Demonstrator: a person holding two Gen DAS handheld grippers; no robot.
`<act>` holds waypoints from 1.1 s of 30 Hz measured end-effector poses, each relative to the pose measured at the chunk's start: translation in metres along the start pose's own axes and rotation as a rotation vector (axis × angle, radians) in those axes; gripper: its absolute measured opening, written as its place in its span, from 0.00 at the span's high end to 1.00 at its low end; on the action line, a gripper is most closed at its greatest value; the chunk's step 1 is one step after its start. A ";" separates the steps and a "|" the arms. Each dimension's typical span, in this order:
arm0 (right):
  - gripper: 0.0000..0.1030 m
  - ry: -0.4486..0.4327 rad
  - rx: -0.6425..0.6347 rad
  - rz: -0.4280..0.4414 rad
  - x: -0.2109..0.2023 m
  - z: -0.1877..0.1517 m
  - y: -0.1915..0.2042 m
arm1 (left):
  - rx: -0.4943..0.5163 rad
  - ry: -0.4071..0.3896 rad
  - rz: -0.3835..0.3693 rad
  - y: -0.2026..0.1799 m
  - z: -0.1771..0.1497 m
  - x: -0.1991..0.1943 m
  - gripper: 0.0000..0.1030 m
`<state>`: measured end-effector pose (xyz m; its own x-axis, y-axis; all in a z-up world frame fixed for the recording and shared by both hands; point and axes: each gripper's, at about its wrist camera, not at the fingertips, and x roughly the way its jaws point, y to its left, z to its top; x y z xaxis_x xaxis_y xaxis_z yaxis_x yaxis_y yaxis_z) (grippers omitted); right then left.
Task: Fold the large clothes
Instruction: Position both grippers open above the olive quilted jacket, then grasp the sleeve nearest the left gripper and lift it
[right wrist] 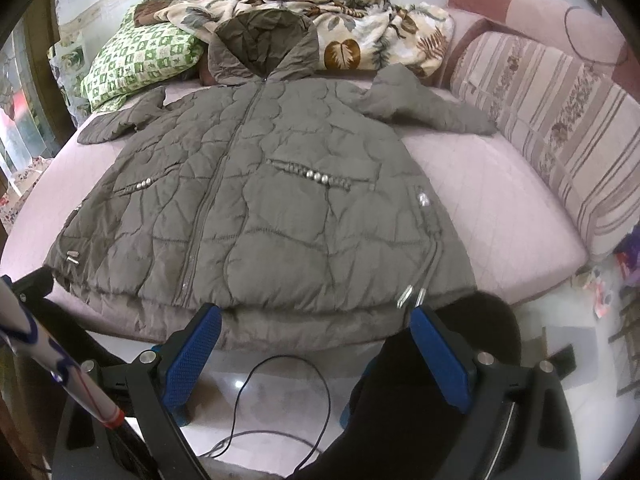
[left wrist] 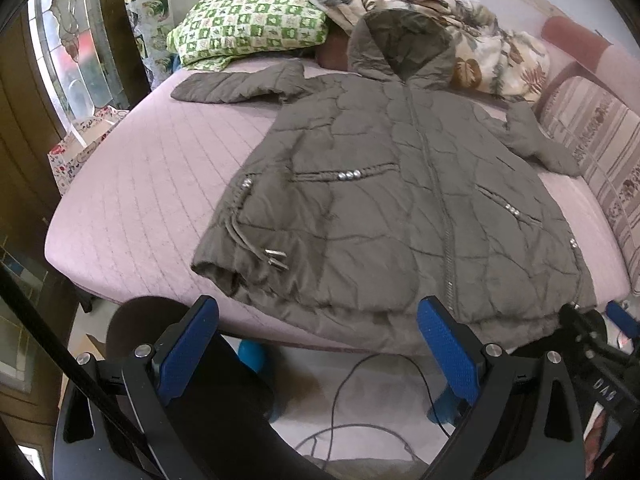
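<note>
A large grey-brown quilted hooded jacket [left wrist: 384,184] lies flat, front up and zipped, on the pink bed [left wrist: 136,184], hood toward the far pillows, hem over the near edge. Both sleeves are spread outward. It also shows in the right wrist view [right wrist: 280,200] on the bed [right wrist: 500,216]. My left gripper [left wrist: 318,320] is open and empty, just short of the hem, left of the zip. My right gripper [right wrist: 316,320] is open and empty, just short of the hem, right of the zip.
A green checked pillow [left wrist: 244,24] and a leaf-print blanket [left wrist: 480,44] lie at the head of the bed. A striped bolster [right wrist: 560,128] runs along the right side. A black cable [right wrist: 280,400] loops on the floor below the bed edge.
</note>
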<state>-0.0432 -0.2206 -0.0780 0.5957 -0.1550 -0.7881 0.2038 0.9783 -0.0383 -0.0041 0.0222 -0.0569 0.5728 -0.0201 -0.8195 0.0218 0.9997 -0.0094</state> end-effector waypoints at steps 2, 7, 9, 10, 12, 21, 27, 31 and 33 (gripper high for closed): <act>0.05 -0.016 -0.005 -0.008 0.000 0.007 0.001 | -0.003 0.003 0.002 0.003 0.003 0.004 0.03; 0.05 -0.047 -0.009 -0.014 0.001 0.026 0.003 | -0.006 0.020 0.010 0.008 0.008 0.015 0.03; 0.05 -0.060 -0.015 -0.018 0.001 0.033 0.005 | -0.008 0.029 0.015 0.010 0.009 0.020 0.03; 0.05 -0.063 -0.019 -0.019 0.002 0.036 0.006 | -0.009 0.031 0.017 0.012 0.009 0.022 0.03; 0.05 -0.072 -0.027 -0.024 0.003 0.042 0.008 | -0.014 0.034 0.023 0.015 0.011 0.025 0.03; 0.05 -0.111 -0.066 -0.034 0.008 0.066 0.021 | -0.048 0.028 0.085 0.039 0.030 0.042 0.03; 0.05 -0.139 -0.085 -0.034 0.010 0.081 0.032 | -0.070 0.010 0.126 0.057 0.046 0.049 0.03; 0.05 -0.149 -0.097 -0.032 0.014 0.089 0.038 | -0.081 -0.009 0.158 0.068 0.059 0.053 0.03; 0.05 -0.151 -0.102 -0.031 0.016 0.092 0.041 | -0.088 -0.016 0.174 0.074 0.066 0.056 0.03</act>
<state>0.0462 -0.1957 -0.0361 0.7017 -0.1971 -0.6846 0.1490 0.9803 -0.1295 0.0836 0.0946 -0.0656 0.5744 0.1532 -0.8041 -0.1497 0.9854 0.0808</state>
